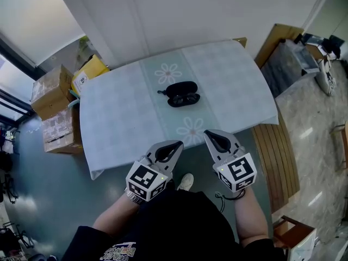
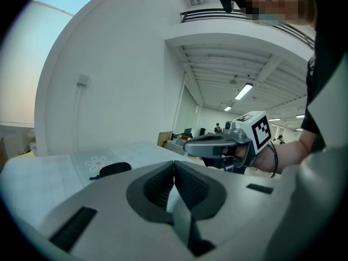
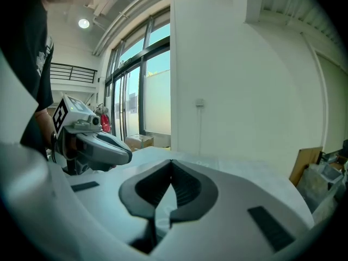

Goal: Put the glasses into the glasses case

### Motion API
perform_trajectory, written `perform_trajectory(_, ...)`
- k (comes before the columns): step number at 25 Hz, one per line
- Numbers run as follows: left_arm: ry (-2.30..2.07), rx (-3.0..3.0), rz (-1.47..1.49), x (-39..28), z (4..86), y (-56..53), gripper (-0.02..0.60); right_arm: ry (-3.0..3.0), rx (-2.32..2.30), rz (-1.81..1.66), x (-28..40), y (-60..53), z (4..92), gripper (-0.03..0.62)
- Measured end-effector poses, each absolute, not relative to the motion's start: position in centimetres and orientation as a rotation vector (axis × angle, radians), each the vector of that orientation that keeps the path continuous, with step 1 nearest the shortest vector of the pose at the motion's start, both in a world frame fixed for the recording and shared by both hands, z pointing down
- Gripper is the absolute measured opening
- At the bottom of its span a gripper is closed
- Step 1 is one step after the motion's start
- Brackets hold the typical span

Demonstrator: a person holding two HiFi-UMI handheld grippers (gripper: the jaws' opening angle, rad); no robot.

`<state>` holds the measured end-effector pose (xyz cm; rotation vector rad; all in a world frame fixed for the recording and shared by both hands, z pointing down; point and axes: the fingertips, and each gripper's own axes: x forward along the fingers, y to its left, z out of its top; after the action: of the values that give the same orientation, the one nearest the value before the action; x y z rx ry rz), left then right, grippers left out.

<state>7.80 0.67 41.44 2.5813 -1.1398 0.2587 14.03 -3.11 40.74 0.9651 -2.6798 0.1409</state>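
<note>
Head view: the black case (image 1: 181, 87) lies at the centre of the frame, on the middle of the tabletop (image 1: 119, 118). A glossy dark shape touching its lower edge reads as the glasses (image 1: 185, 99), though this is not certain. A short strap sticks out at the case's left.

Left gripper view: the case is only a low dark oval at left of centre, and the glasses cannot be made out. The right gripper view does not show the case at all, only the other tool at left and windows behind.

The left tool (image 1: 175, 145) and right tool (image 1: 211, 136) are low in the head view, side by side at the tabletop's near edge, well short of the case. Their tips angle slightly toward each other. Each tool has its jaws closed tip to tip with nothing gripped. Both forearms enter from the bottom edge.
</note>
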Motion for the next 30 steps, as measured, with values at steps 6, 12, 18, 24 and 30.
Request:
perform_trajectory(6,-1.165,2.569,0.265,7.8,41.6,2.3,0.028,-2.707,0.982,0.203,14.3,-1.1,41.3,0.023)
perform_trajectory(12,-1.188,2.562,0.26,6.6,41.2,3.0,0.028,-2.736,0.992,0.292,13.2,0.8,41.3,0.023)
perform_trajectory(18,-1.168,2.581,0.251,4.6,40.8,3.5,0.028,-2.745,1.012,0.315,10.7,2.2,41.1,0.023)
perform_trajectory(24,-1.11,2.616,0.246,1.8,40.3,4.0,0.028,-2.727,1.092,0.316,8.1,3.0,40.4,0.023)
perform_trajectory(30,-1.057,2.638,0.236,-1.1,40.0,4.3,0.028,-2.704,1.156,0.31,5.3,3.8,39.8,0.023)
